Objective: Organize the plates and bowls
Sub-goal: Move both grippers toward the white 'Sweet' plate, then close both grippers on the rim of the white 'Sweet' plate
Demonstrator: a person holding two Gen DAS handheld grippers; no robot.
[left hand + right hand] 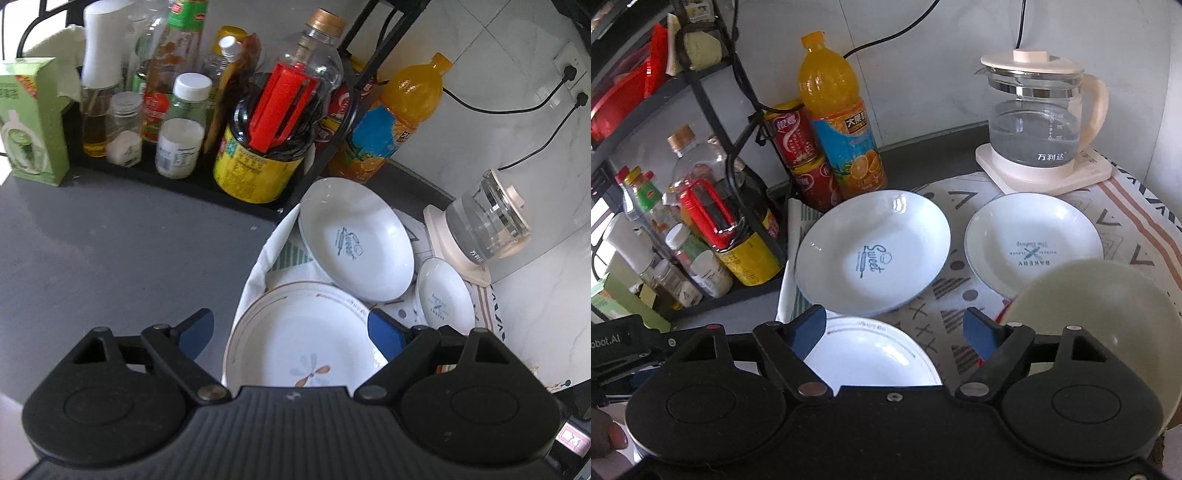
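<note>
While both grippers, left (pixel 291 328) & right (pixel 895 328), gape empty, plates read "Sweet" (pixel 872 253) & "BAKERY" (pixel 1033 248).

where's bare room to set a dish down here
Widest free patch: the grey counter, bordered by the black condiment tray and the cloth. The cloth is crowded with the Sweet plate, Bakery plate, flower plate, cream bowl and kettle.

A grey counter (pixel 110 251) carries a patterned cloth (pixel 960 295), a black rack (pixel 177 173) and a green carton (pixel 31 118).
</note>
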